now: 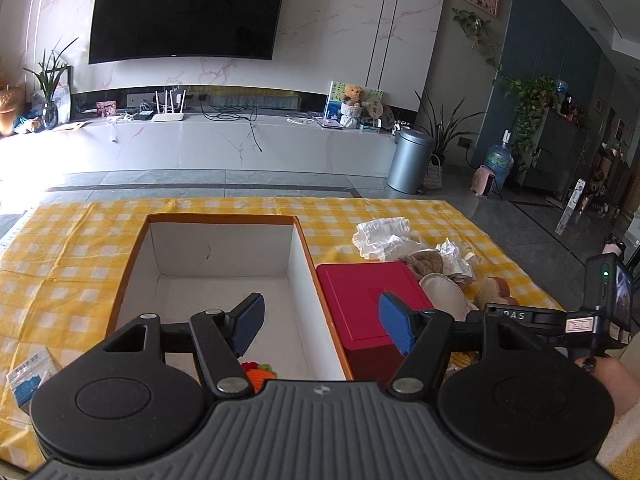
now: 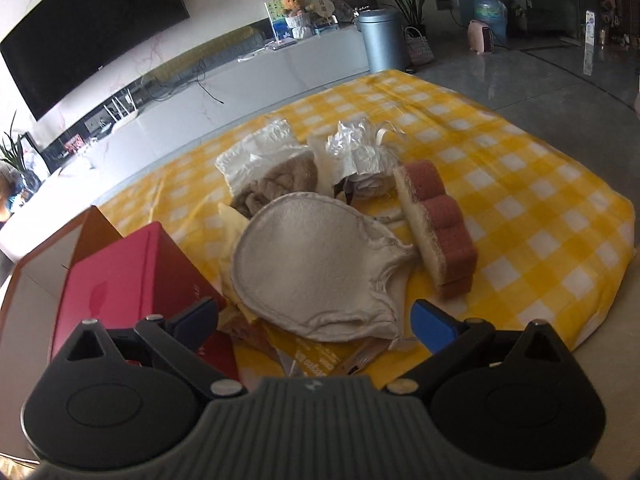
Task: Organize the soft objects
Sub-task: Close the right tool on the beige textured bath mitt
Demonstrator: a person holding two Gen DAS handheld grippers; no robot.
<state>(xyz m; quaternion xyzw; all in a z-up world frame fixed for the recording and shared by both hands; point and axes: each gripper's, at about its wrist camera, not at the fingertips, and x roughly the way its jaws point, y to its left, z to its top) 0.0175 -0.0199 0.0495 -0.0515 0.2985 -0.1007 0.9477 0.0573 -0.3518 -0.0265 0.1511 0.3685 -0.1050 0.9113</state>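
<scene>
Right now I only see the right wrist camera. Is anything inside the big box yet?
Observer: Yes, an orange knitted thing lies at the near end of the white box.
Operator: Where's my other gripper?
Observer: The left gripper hovers open over that box's right wall, holding nothing.
Operator: Anything beyond the box?
Observer: A small blue-and-white packet on the checked cloth.

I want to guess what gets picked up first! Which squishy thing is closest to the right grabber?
The flat grey round pad. It lies right before the open right gripper, while the pink sponge and crumpled plastic sit farther back.
</scene>
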